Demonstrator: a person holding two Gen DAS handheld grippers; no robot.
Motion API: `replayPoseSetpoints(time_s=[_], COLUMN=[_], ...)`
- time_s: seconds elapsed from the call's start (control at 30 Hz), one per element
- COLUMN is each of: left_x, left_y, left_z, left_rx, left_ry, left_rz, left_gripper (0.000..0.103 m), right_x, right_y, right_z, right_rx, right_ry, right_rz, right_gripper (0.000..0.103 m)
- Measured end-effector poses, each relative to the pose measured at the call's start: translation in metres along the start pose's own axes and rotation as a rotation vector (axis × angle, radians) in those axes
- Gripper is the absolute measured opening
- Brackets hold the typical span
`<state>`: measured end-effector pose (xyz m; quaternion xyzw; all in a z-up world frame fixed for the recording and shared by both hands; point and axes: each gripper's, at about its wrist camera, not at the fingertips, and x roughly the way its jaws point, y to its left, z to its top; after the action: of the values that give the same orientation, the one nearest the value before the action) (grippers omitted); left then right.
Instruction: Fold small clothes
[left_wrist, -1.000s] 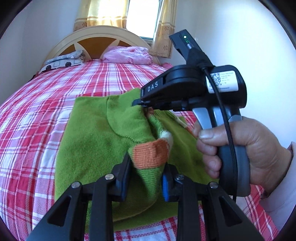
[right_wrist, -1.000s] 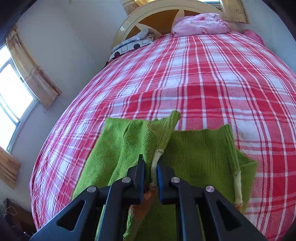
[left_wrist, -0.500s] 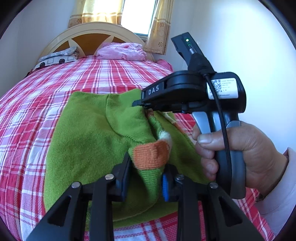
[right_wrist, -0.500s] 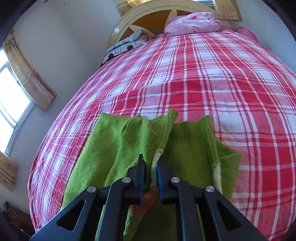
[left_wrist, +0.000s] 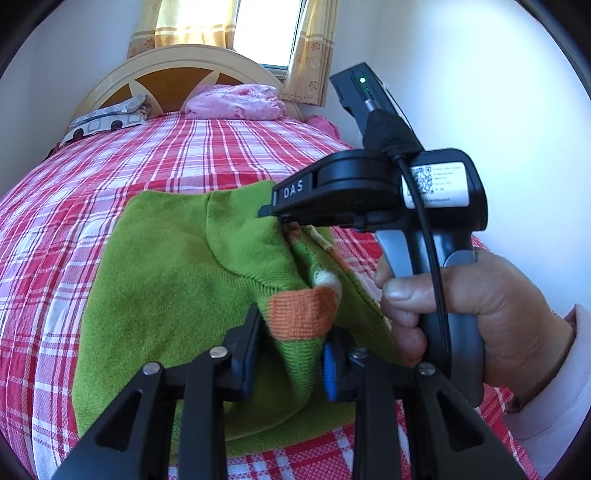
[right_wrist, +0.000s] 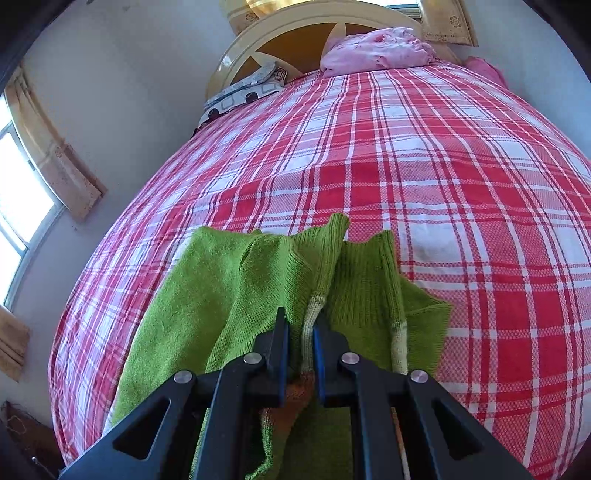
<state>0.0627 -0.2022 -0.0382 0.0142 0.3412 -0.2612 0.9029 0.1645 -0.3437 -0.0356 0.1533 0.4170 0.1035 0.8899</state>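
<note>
A small green knitted sweater (left_wrist: 166, 280) with orange and white trim lies on the red plaid bed, its right side lifted and folded over toward the left. My left gripper (left_wrist: 291, 350) is shut on a bunch of the sweater at its orange band (left_wrist: 303, 314). My right gripper (right_wrist: 301, 343) is shut on the sweater's green and white edge (right_wrist: 314, 306), farther up the garment. In the left wrist view the right gripper's black body (left_wrist: 373, 192) is held by a hand (left_wrist: 472, 306) just right of the sweater. The part of the sweater under the folded side is hidden.
The red and white plaid bedsheet (right_wrist: 424, 155) stretches far ahead and to both sides. A pink bundle (right_wrist: 376, 51) and a patterned pillow (right_wrist: 247, 92) lie by the cream headboard (left_wrist: 177, 66). White walls and curtained windows ring the bed.
Both grippers have carried the lifted side of the sweater leftward over the rest of it. The far right flap has drawn in, covering more of the garment. Both grips are unchanged.
</note>
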Motion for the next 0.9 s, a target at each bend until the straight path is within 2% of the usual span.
replayPoseSetpoints(time_s=[0.23, 0.73, 0.9], left_x=[-0.002, 0.007, 0.017], left_y=[-0.013, -0.034, -0.039], left_z=[0.003, 0.0, -0.003], left_rx=[0.047, 0.081, 0.088], left_ry=[-0.015, 0.005, 0.027], left_rz=[0.011, -0.032, -0.026], left_gripper=[0.03, 0.03, 0.03], right_x=[-0.007, -0.021, -0.014], right_y=[-0.008, -0.023, -0.028], right_z=[0.001, -0.004, -0.004], right_rx=[0.005, -0.007, -0.015], right_ry=[-0.014, -0.043, -0.016], right_rz=[-0.003, -0.031, -0.066], right_gripper=[0.011, 0.011, 0.011])
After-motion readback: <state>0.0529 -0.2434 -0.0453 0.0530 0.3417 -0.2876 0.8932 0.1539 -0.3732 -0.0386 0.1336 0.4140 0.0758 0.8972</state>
